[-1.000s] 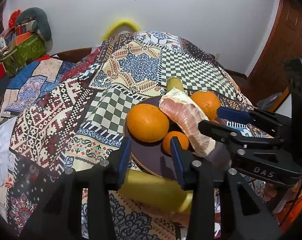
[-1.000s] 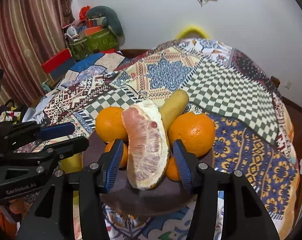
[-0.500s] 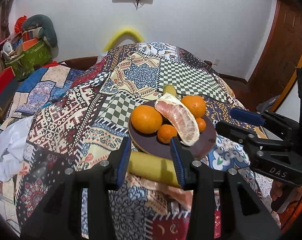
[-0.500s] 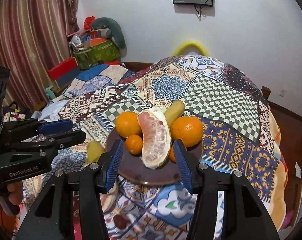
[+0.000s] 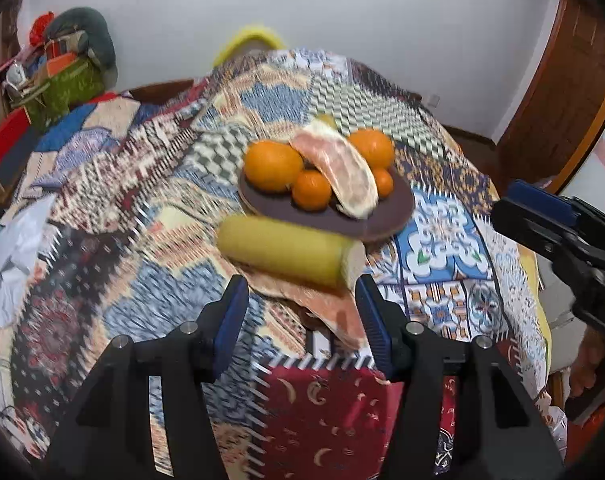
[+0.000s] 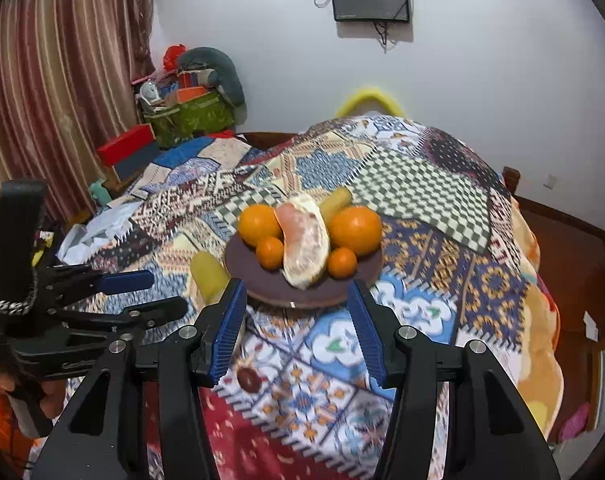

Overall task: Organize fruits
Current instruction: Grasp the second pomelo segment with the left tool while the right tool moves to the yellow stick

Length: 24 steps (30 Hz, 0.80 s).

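A dark round plate [image 5: 394, 212] [image 6: 246, 280] on the patchwork cloth holds two big oranges [image 5: 272, 166] [image 6: 356, 230], two small ones [image 5: 311, 190] [image 6: 269, 252] and a peeled pink pomelo wedge [image 5: 342, 174] [image 6: 304, 240]. A yellow fruit [image 6: 336, 202] lies at the plate's far side. A cut yellow piece [image 5: 282, 250] [image 6: 208, 276] rests on the cloth in front of the plate, just beyond my left gripper [image 5: 300, 284] [image 6: 142, 292]. Its jaws are opening, with nothing between the pads. My right gripper [image 6: 296, 286] [image 5: 542, 220] is open and empty, short of the plate.
The patchwork cloth [image 5: 114, 208] covers a domed table that falls away on all sides. A yellow chair back [image 6: 368, 98] shows behind it. Bags and boxes [image 6: 186, 112] are piled at the back left by a striped curtain [image 6: 42, 80]. A wooden door [image 5: 562, 92] stands at the right.
Both grippers have pulled back from the plate. The left jaws have widened off the yellow piece, which now lies on the cloth. The pomelo wedge no longer sits between the right fingers.
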Each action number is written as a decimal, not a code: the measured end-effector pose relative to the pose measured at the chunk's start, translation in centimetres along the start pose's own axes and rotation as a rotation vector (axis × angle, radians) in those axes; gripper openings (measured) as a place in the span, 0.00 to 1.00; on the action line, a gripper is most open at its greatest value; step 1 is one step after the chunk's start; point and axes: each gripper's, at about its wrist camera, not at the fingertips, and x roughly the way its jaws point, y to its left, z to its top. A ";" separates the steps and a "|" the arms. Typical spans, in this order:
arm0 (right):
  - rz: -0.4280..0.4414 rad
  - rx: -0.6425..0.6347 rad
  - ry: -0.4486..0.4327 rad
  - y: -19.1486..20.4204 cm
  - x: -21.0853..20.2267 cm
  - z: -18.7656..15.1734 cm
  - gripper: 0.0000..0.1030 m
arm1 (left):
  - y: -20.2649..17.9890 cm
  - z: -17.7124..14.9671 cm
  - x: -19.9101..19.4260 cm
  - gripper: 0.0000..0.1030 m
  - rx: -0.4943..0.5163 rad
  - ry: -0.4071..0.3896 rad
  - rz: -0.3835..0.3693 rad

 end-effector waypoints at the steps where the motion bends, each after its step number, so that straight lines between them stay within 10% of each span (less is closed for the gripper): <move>1: -0.004 0.004 0.003 -0.2 -0.2 -0.5 0.48 | -0.4 -0.2 0.6 0.54 0.000 0.020 -0.002; 13: -0.017 0.052 0.062 -1.5 -0.3 -3.4 0.48 | -2.8 -1.8 4.9 0.60 -0.024 0.108 0.020; 24: 0.005 0.039 0.085 -0.4 0.7 -3.5 0.48 | -1.2 -2.7 3.1 0.31 -0.035 0.079 -0.019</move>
